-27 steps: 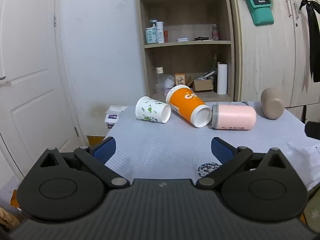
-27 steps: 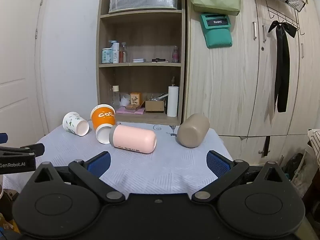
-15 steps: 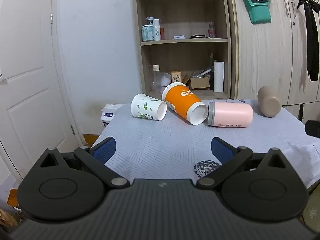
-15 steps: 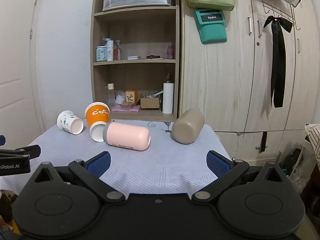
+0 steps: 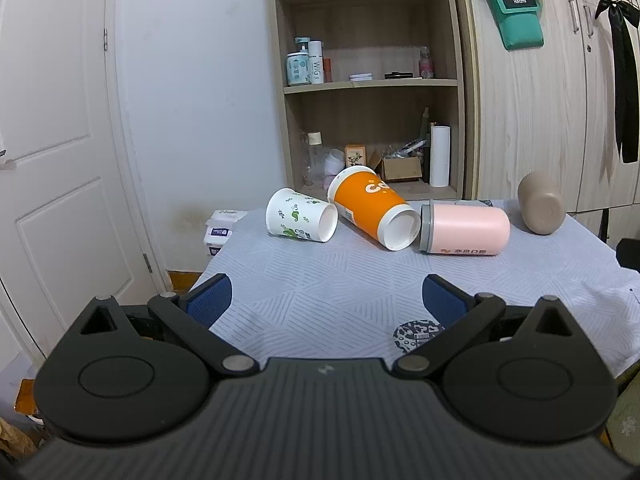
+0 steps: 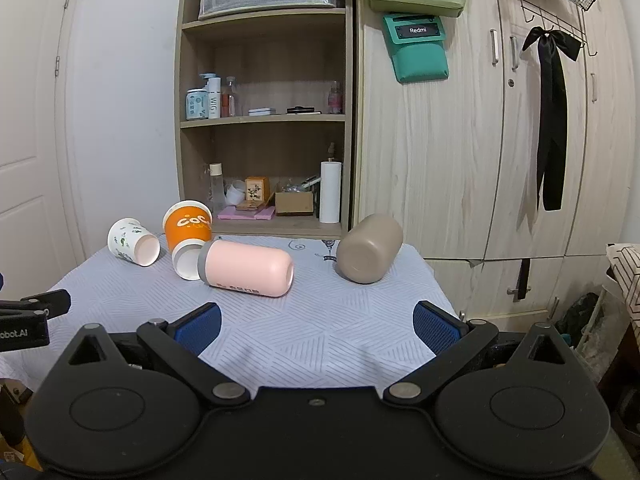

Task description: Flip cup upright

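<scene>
Both tongs, left [image 5: 326, 300] and right [image 6: 316, 324], are spread, empty. The light, crushable white leaf-printed paper cup [image 5: 301, 221] should be pinched gently mid-wall.

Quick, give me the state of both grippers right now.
Left gripper: open, holding nothing, short of the cups.
Right gripper: open, holding nothing, over the near table edge.

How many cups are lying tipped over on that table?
4, in a row: white leaf-print paper cup leftmost, orange paper cup next, pink tumbler with grey rim touching it, beige tumbler rightmost, apart.
</scene>
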Demonstrator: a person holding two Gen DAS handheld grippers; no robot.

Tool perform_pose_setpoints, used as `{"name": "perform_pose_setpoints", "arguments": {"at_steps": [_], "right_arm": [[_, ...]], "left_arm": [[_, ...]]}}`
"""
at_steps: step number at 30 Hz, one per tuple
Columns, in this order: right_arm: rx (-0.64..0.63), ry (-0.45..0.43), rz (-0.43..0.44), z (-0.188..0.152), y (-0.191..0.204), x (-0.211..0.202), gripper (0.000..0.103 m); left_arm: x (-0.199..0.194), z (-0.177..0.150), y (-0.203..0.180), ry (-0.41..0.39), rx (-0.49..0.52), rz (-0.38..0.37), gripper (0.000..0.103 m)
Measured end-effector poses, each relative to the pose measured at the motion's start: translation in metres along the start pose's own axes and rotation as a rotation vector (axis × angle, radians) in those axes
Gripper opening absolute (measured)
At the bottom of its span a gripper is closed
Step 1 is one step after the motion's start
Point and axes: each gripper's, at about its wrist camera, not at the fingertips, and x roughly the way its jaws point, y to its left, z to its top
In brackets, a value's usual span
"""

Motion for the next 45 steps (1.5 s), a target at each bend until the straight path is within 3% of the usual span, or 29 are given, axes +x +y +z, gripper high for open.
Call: {"name": "perform_pose_setpoints", "arguments": {"at_steps": [45], "right_arm": [[-0.017,0.008,-0.007,-0.0001,0.0012,-0.0001,0.103]], "left_arm": [[-0.0003,-0.0019,0.0028,-0.007,-0.004,-0.009,0.103]]}}
